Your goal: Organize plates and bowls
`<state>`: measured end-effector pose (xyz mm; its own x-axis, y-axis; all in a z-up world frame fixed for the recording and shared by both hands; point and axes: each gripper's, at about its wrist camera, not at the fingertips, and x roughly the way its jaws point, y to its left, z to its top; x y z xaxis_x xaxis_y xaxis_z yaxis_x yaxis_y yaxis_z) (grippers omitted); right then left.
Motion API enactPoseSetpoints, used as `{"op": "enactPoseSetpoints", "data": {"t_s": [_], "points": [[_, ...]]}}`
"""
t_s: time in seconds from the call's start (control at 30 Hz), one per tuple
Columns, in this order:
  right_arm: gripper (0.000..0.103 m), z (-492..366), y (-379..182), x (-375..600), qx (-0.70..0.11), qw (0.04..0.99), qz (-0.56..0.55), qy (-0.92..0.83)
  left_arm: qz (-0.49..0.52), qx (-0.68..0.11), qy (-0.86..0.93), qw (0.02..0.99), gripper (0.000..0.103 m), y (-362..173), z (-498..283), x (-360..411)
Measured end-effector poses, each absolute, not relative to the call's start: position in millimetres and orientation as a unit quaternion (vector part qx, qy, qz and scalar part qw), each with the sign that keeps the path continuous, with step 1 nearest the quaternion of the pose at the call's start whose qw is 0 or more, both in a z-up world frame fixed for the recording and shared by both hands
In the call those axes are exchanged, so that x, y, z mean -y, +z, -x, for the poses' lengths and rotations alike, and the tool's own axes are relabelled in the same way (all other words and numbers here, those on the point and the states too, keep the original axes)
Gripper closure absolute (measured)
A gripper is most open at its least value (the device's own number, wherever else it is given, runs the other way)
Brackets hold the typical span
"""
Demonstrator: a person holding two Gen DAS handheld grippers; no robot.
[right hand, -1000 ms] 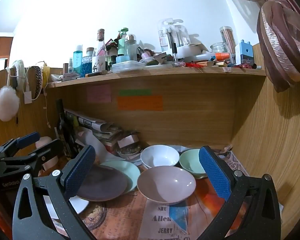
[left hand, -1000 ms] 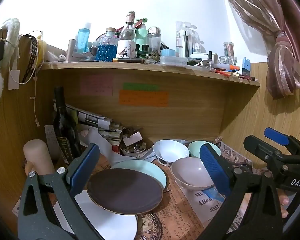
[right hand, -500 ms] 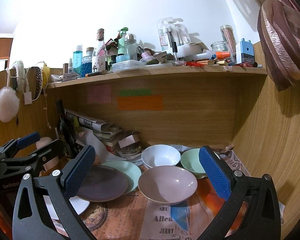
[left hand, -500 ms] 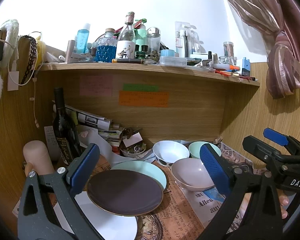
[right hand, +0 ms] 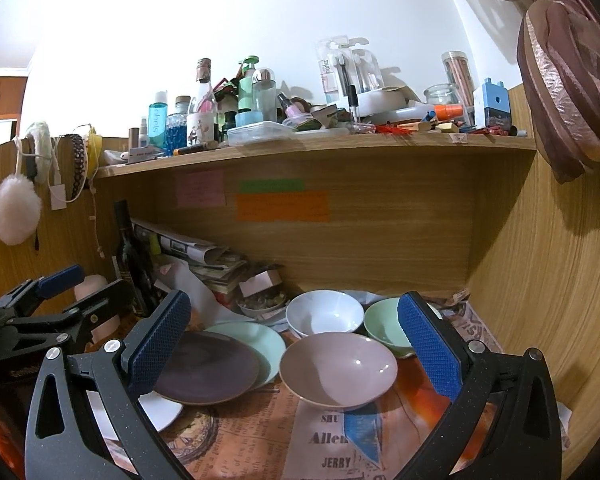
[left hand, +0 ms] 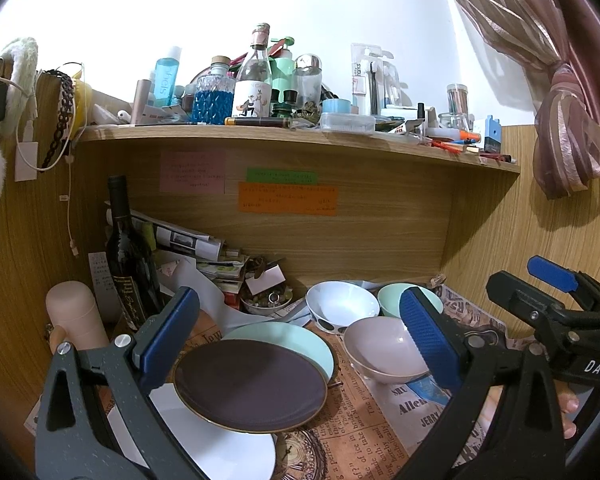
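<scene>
A dark purple plate (left hand: 250, 386) overlaps a mint plate (left hand: 300, 334) and a white plate (left hand: 220, 446) on newspaper. A pink bowl (left hand: 384, 350), a white bowl (left hand: 340, 306) and a mint bowl (left hand: 394, 298) stand to the right. My left gripper (left hand: 300, 344) hovers open above the purple plate, holding nothing. My right gripper (right hand: 296, 344) is open too, just above the pink bowl (right hand: 338, 368), with the purple plate (right hand: 204, 368), white bowl (right hand: 324, 314) and mint bowl (right hand: 384, 322) around it. Each gripper shows in the other's view.
A dark wine bottle (left hand: 130, 256), a beige cylinder (left hand: 74, 312), stacked papers (left hand: 196, 240) and a small dish of trinkets (left hand: 266, 302) crowd the back left. A cluttered shelf (left hand: 300, 134) hangs overhead. Wooden walls (right hand: 540, 280) close in right and left.
Both grippers have barely drifted; the view shifted slightly. Dishes have not moved and both grippers stayed open.
</scene>
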<state>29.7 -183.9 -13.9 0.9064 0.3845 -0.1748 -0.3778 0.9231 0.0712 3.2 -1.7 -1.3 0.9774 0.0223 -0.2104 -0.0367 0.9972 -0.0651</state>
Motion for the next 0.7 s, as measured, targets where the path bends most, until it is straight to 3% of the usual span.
{"op": "enactPoseSetpoints", "data": {"t_s": [0.7], "points": [[0.000,-30.8,-16.3,181.2,-0.097,0.974,-0.021,0.203,0.035,-0.105,0.016,0.994,0.001,-0.7,-6.4,2.9]]}}
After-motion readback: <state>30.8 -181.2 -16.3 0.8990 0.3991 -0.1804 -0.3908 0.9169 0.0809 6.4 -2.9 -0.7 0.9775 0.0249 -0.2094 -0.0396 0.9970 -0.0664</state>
